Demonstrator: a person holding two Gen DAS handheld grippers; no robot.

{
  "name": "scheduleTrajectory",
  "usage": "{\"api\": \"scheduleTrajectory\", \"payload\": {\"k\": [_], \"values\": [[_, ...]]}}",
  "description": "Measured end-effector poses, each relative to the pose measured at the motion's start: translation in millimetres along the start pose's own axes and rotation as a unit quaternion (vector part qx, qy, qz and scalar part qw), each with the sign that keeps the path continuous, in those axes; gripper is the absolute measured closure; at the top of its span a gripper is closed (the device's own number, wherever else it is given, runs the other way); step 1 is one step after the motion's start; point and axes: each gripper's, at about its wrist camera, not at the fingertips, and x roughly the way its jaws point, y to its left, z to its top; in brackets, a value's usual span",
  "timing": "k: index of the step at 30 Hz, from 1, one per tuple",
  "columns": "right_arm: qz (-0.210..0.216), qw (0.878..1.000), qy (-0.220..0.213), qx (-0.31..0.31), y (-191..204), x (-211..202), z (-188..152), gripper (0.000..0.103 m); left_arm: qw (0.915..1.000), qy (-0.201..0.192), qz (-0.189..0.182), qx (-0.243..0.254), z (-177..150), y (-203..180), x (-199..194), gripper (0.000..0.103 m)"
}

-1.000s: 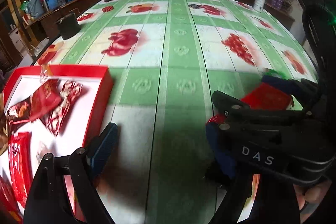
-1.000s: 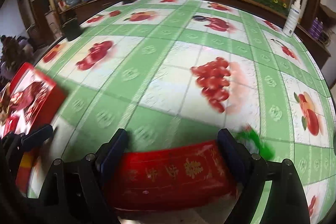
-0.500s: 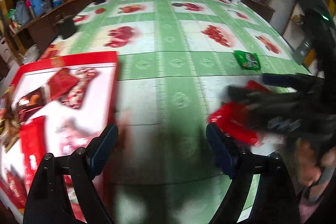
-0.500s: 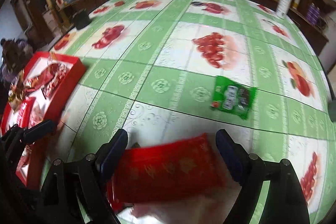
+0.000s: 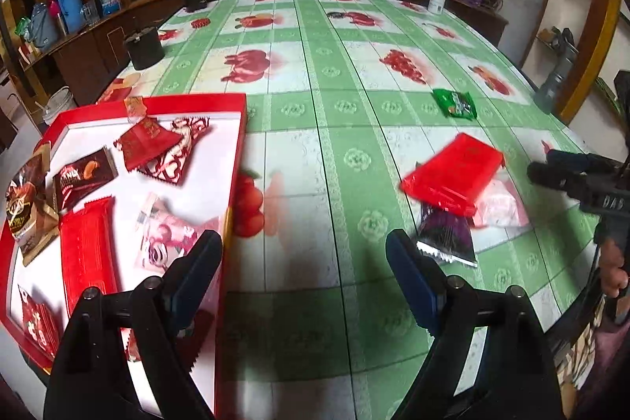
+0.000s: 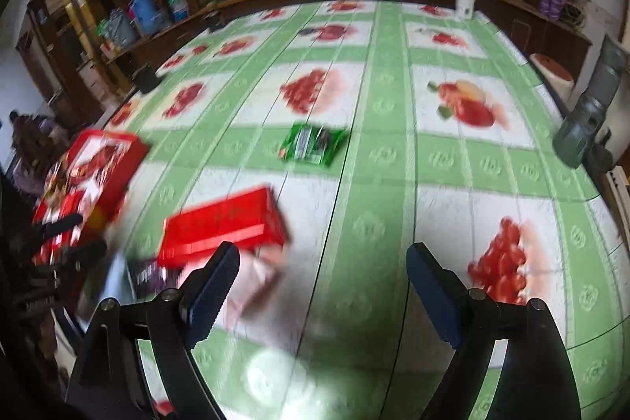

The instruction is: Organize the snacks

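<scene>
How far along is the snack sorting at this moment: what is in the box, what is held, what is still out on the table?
Done: the red box already holds several wrappers, among them a long red packet and a pink one.
In hand: nothing; the left gripper and right gripper are both open and empty.
Left: the flat red packet, purple packet, pale pink packet and green packet lie on the tablecloth.

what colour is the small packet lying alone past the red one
Green packet, with some white print; sharpest in the left wrist view.

Both black plastic two-finger grippers, left [image 5: 303, 274] and right [image 6: 323, 286], carry ribbed blue pads, silver screws and white "DAS" lettering
</scene>
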Motion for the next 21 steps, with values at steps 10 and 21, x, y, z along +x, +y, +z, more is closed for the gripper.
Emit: {"api": "scheduleTrajectory", "payload": {"k": [10,21], "values": [[0.001,0.999,-0.039,0.021,2.9,15.6,35.0,0.015,0.9988,0.013,0.008,0.046,-7.0,-26.0,-2.5,0.017],[-0.102,0.992,0.018,0.075,7.0,94.8,90.7,0.026,0.9971,0.028,0.017,0.068,-8.2,-32.0,0.7,0.017]]}}
